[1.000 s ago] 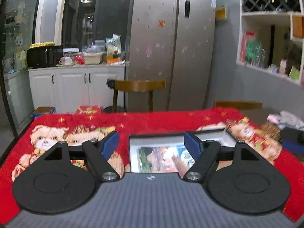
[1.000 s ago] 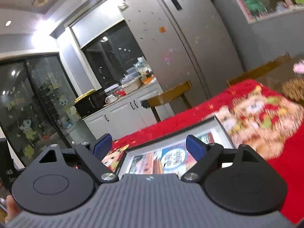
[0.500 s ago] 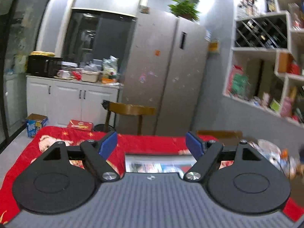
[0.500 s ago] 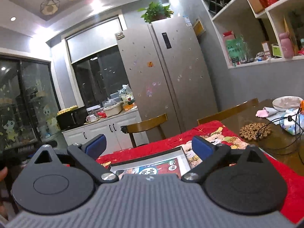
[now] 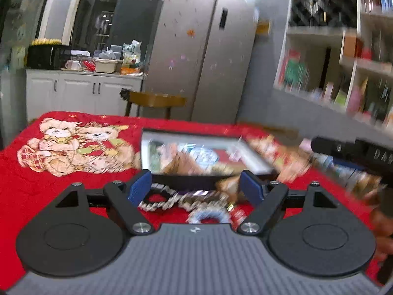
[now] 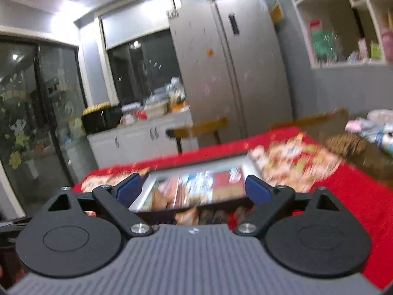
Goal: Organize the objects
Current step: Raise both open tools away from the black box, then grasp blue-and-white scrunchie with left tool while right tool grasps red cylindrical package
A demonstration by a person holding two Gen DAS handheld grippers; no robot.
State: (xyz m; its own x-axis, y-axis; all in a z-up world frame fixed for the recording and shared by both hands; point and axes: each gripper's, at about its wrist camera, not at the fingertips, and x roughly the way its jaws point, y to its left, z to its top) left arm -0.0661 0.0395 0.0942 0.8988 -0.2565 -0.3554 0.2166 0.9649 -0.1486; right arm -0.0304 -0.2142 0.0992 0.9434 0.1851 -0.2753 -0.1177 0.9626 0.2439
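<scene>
A black-framed tray [image 5: 172,184] with a colourful printed bottom lies on the red bear-print cloth [image 5: 61,189]; it also shows in the right wrist view [image 6: 157,215]. Small items lie in front of it: chain-like pieces [image 5: 159,200], a blue-white ring [image 5: 208,215] and blurred snack packets [image 6: 189,215]. My left gripper [image 5: 195,188] is open and empty above these items. My right gripper [image 6: 194,189] is open and empty above the tray's near edge. The right gripper's body [image 5: 356,152] shows at the right of the left wrist view.
A wooden chair [image 5: 154,100] stands behind the table, before a silver fridge [image 5: 208,56]. White cabinets [image 5: 73,91] with kitchen clutter are at the left. Shelves [image 5: 343,61] line the right wall. A woven coaster [image 6: 346,143] and cloths lie on the bare wood at the right.
Both views have tilted down toward the table, with motion blur. The small items in front of the tray have come into sight. Both grippers stay open.
</scene>
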